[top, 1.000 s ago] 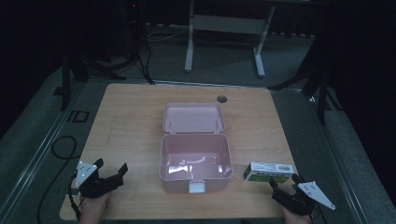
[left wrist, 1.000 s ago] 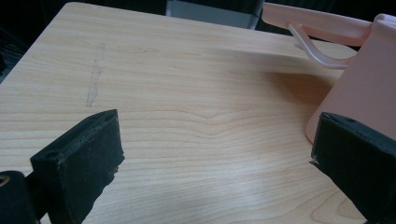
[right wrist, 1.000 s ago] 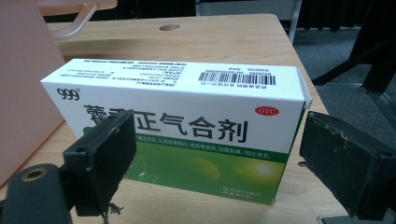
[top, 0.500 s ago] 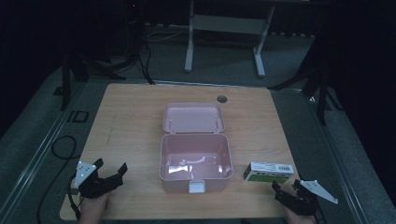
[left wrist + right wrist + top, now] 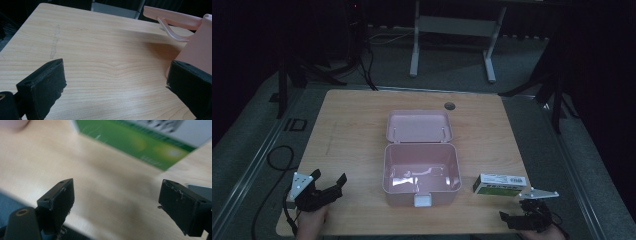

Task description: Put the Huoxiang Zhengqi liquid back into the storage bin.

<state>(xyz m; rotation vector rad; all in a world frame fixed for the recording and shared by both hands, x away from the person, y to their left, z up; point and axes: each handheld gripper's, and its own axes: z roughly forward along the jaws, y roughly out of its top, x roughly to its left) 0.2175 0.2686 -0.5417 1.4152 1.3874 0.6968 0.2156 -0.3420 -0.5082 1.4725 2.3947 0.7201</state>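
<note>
At the near edge of the wooden table, the left gripper sits well to the left of the pink box, its jaws spread wide with nothing between them; in the left gripper view the two black pads frame bare wood grain, with the box wall just past the right-hand one. The right gripper hangs at the table's near right corner, right of the box and just on the near side of the green and white carton, jaws likewise wide apart and empty; the right gripper view shows the carton's green face, blurred, lying beyond them. The carton lies flat, just beside the box's right wall and apart from it. The box itself stands at the middle of the table, pale pink plastic, rectangular with rounded corners, a small latch tab on its near side and its inside bare and glossy. Its lid is swung open behind it, held by thin pink stays. Beyond the lid is a round grommet hole in the tabletop. Past the table the room is dark: grey floor, cables and the pale legs of a stand.
</note>
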